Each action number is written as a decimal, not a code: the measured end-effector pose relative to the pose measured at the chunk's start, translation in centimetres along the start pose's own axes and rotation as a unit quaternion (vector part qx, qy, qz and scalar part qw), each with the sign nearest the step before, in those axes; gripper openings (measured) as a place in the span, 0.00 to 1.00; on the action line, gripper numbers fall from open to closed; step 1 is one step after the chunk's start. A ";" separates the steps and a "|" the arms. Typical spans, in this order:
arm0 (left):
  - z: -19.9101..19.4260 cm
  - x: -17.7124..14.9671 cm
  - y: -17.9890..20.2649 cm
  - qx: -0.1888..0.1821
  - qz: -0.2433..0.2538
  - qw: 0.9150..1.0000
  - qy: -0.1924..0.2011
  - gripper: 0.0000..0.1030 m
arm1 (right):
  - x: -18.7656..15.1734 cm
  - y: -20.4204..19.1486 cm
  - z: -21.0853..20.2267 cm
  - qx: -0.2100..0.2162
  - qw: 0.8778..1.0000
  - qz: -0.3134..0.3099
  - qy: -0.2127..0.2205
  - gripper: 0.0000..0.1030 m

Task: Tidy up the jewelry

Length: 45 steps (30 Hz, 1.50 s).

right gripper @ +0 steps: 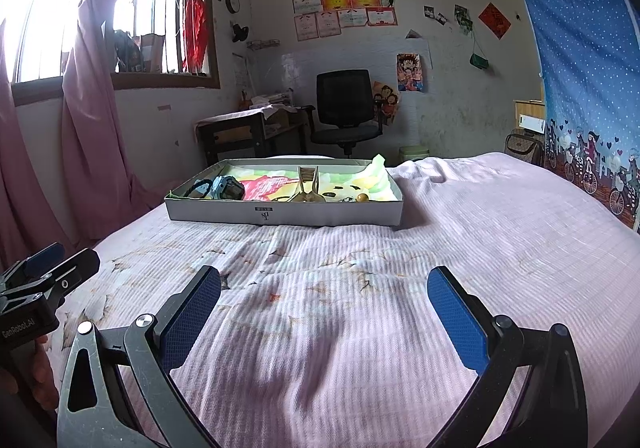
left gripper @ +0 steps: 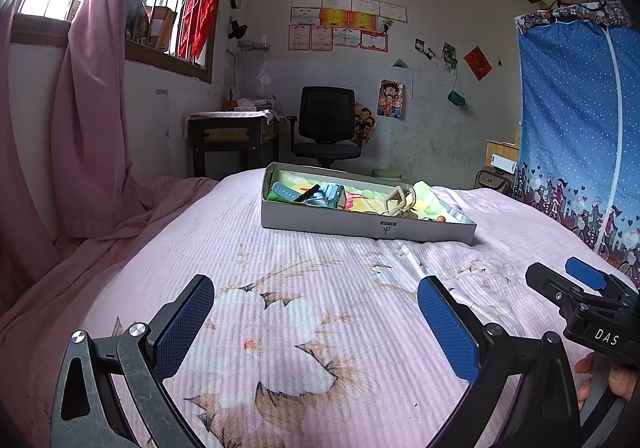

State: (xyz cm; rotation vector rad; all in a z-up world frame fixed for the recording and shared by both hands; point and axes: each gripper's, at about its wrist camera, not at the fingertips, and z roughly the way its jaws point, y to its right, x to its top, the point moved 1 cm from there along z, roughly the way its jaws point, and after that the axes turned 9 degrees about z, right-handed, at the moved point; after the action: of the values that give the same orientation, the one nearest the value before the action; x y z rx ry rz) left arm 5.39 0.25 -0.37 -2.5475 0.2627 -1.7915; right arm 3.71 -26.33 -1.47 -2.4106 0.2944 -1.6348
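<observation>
A shallow white cardboard box [left gripper: 360, 226] [right gripper: 280, 214] lies on the bed, lined with a green and yellow cloth. In it lie a light blue watch [left gripper: 320, 194] [right gripper: 226, 186], a beige hair claw clip [left gripper: 400, 202] [right gripper: 308, 184] and a small gold bead [left gripper: 441, 219] [right gripper: 363, 198]. My left gripper [left gripper: 316, 312] is open and empty, over the bedspread well short of the box. My right gripper [right gripper: 324, 308] is open and empty too, also short of the box. The right gripper shows at the right edge of the left wrist view [left gripper: 576, 280].
The bed has a pink ribbed bedspread [right gripper: 480, 248] with a floral print. Pink curtains [left gripper: 80, 128] hang at the left. A desk [left gripper: 232, 136] and a black office chair [left gripper: 326, 128] stand behind the bed. A blue fabric wardrobe [left gripper: 580, 128] stands at the right.
</observation>
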 end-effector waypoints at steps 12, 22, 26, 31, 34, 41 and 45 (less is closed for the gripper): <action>0.0 0.0 0.0 0.000 0.000 1.000 0.000 0.99 | 0.0 0.0 -0.1 0.000 1.000 -0.001 0.000 0.99; 0.0 0.1 0.0 0.000 0.000 1.000 0.000 0.99 | 0.0 -0.1 -0.1 0.000 1.000 0.000 0.000 0.99; -0.1 0.1 0.2 0.000 0.002 1.000 0.001 0.99 | 0.0 -0.1 0.0 0.001 1.000 0.000 -0.001 0.99; -0.1 0.1 0.4 0.000 0.003 1.000 0.000 0.99 | 0.0 -0.2 -0.1 0.001 1.000 0.000 -0.001 0.99; -0.1 0.1 0.4 0.000 0.002 1.000 0.001 0.99 | 0.0 -0.2 -0.1 0.001 1.000 0.000 -0.001 0.99; -0.1 0.1 0.4 -0.001 0.002 1.000 0.000 0.99 | -0.1 -0.2 -0.1 0.000 1.000 -0.001 -0.002 0.99; -0.1 0.1 0.4 -0.001 0.003 1.000 0.001 0.99 | -0.2 -0.3 0.0 0.001 1.000 -0.001 -0.002 0.99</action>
State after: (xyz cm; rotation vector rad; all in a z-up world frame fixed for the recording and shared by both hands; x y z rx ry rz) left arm 5.27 -0.19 -0.29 -2.5439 0.2704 -1.7917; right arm 3.67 -26.03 -1.55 -2.4134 0.2890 -1.6297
